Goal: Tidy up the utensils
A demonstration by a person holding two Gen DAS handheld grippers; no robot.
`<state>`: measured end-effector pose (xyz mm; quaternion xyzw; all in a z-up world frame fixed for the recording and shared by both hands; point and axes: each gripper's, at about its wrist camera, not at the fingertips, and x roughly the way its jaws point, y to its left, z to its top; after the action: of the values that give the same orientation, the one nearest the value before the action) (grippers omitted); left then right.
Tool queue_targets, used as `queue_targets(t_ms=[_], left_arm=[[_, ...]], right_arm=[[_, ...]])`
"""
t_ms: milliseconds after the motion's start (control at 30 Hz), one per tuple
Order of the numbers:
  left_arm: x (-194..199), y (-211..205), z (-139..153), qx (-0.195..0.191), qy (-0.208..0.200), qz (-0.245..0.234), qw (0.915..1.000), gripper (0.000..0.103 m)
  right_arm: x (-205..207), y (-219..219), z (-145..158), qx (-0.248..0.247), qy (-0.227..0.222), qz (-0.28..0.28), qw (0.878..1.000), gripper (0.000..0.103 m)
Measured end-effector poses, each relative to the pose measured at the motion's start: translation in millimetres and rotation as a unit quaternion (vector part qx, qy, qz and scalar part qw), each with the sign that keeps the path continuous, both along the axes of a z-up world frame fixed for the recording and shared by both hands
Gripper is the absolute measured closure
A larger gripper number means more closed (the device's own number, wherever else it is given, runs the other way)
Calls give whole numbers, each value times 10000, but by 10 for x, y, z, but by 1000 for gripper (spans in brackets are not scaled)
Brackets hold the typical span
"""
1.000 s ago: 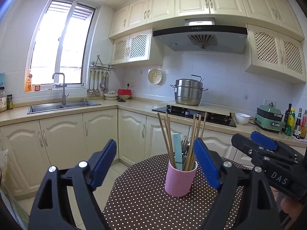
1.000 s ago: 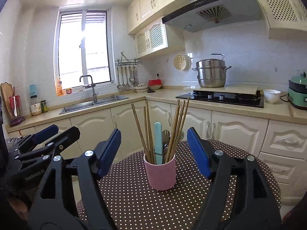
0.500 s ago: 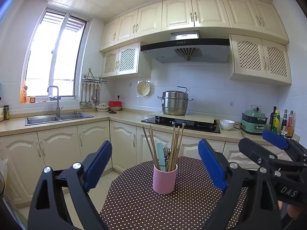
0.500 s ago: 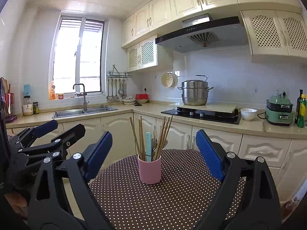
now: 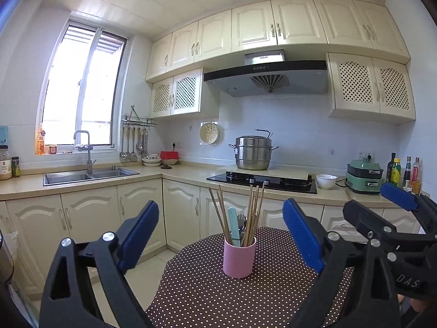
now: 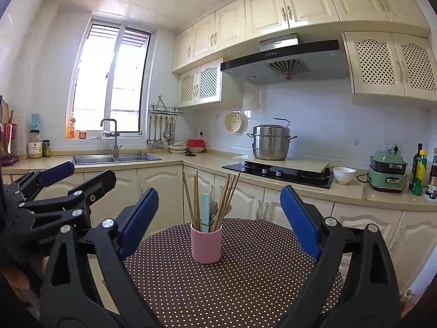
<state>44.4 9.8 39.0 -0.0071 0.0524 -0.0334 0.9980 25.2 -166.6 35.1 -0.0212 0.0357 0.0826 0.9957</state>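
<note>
Pink cylindrical cup (image 5: 239,257) holds every utensil mid-table; my left gripper (image 5: 220,235) and right gripper (image 6: 218,220) gape empty, so I'd finish here.

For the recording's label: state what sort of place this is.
A home kitchen: a sink below a window, a steamer pot on a hob under an extractor hood, and a polka-dot table.
</note>
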Motion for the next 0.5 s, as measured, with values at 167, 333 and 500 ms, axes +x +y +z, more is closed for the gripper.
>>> queue_targets(t_ms=[167,333,500], left_arm=[[-6,-3,-4,8,-17,7,10000,13],[-25,0,-19,27,-41,31,10000,13],[-20,-9,-32,37,-20,44,10000,13]], right_arm=[[-7,-13,-12,30,50,31,10000,14],[2,-9,-11,48,79,42,9999,13],[18,-19,-24,59,109,53,9999,13]])
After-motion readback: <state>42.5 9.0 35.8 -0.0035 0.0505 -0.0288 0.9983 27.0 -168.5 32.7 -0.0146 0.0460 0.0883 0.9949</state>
